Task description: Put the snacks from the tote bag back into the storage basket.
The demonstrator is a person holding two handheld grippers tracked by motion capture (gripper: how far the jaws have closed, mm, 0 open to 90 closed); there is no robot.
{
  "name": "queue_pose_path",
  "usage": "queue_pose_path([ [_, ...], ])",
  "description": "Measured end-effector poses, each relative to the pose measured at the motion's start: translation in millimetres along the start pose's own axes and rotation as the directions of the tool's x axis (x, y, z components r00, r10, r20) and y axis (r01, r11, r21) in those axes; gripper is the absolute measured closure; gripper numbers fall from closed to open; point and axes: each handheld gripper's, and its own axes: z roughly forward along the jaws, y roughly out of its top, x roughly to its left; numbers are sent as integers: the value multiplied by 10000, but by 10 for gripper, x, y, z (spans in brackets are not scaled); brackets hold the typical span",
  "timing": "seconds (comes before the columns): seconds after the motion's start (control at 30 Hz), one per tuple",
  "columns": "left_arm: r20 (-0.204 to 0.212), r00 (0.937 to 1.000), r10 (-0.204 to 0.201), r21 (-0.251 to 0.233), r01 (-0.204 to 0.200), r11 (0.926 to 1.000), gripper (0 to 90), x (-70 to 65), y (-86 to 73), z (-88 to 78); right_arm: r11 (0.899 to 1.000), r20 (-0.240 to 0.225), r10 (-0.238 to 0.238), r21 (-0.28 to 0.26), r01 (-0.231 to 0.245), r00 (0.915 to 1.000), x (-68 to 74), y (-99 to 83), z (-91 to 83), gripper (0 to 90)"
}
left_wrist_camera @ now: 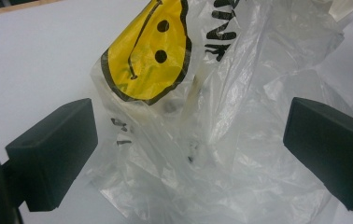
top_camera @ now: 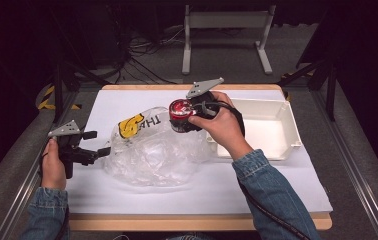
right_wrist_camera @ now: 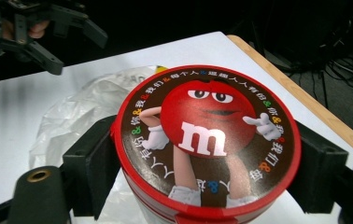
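Nearest us, our left gripper (top_camera: 93, 145) waits by the table's (top_camera: 37, 197) left edge, jaws spread with nothing pinched, though the clear plastic bag (top_camera: 152, 150) lies between them. Further in, our right gripper (top_camera: 187, 116) clamps the sides of an upright round M&M's tin (top_camera: 180, 114), raised above the bag's far right side. The white bin (top_camera: 264, 127) lies just right of it, so the right hand is nearer. The tin's red-rimmed lid shows the red candy character.

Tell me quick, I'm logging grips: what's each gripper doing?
Left gripper: open, jaws either side of the plastic bag.
Right gripper: closed on the red candy tub.
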Motion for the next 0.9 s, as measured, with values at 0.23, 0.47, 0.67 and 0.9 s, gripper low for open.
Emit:
queue_pose_path([
  [0.23, 11, 10000, 8, -58, -8, 10000, 39, 4, -7, 11, 9996, 540, 280, 3, -281, 9981, -197, -26, -139, 209],
  [0.47, -69, 10000, -47, -327, 45, 9995, 37, 13, -11, -24, 9988, 997, 459, 129, -474, 9940, -398, -99, -229, 209],
  [0.67, -65, 10000, -74, -348, 71, 9994, 37, 19, -18, -28, 9977, 1410, 596, 223, -634, 9882, -580, -181, -299, 209],
  [0.9, 47, 10000, -34, -464, 36, 9989, 35, 9, -11, -28, 9980, 1580, 535, 237, -580, 9860, -721, -250, -348, 209],
])
